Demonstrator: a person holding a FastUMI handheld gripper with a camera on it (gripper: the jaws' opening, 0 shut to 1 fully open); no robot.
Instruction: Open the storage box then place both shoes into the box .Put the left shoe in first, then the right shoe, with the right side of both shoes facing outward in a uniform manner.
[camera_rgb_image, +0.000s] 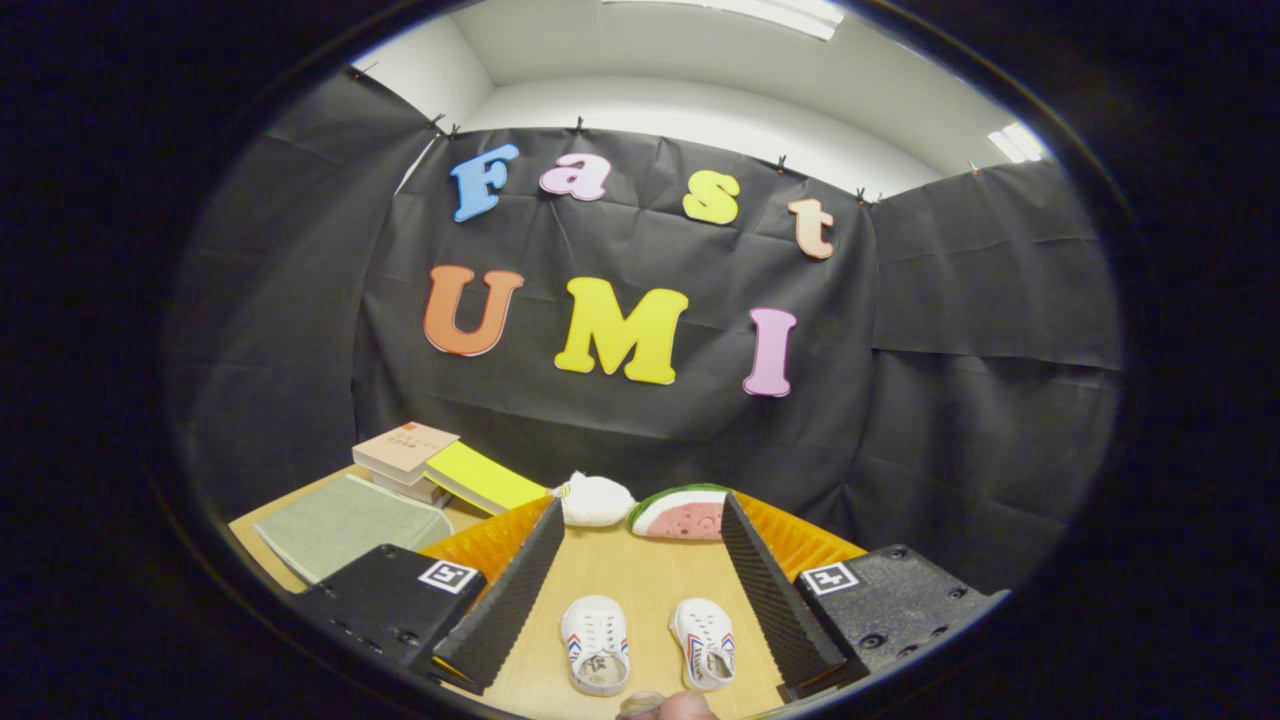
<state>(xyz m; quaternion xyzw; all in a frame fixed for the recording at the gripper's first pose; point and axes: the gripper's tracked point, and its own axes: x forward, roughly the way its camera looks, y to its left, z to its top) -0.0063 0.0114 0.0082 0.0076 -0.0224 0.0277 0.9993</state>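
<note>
Spreading wide apart over a wooden table (640, 580), the fingers of the gripper (640, 570) were seen released and gripping nothing, with two small white shoes framed between them: the left-hand shoe (595, 645) and the right-hand shoe (703, 643), side by side but apart, toes pointing away. Which shoe was the left and which the right could not be told, and a rounded, blurred shape (665, 705) just behind their heels was cut off and could not be identified. Beyond the fingers, a white pouch (596, 500), a watermelon-slice toy (682, 512), stacked books (430, 465) and a pale green cloth (345, 520) were partly hidden.
</note>
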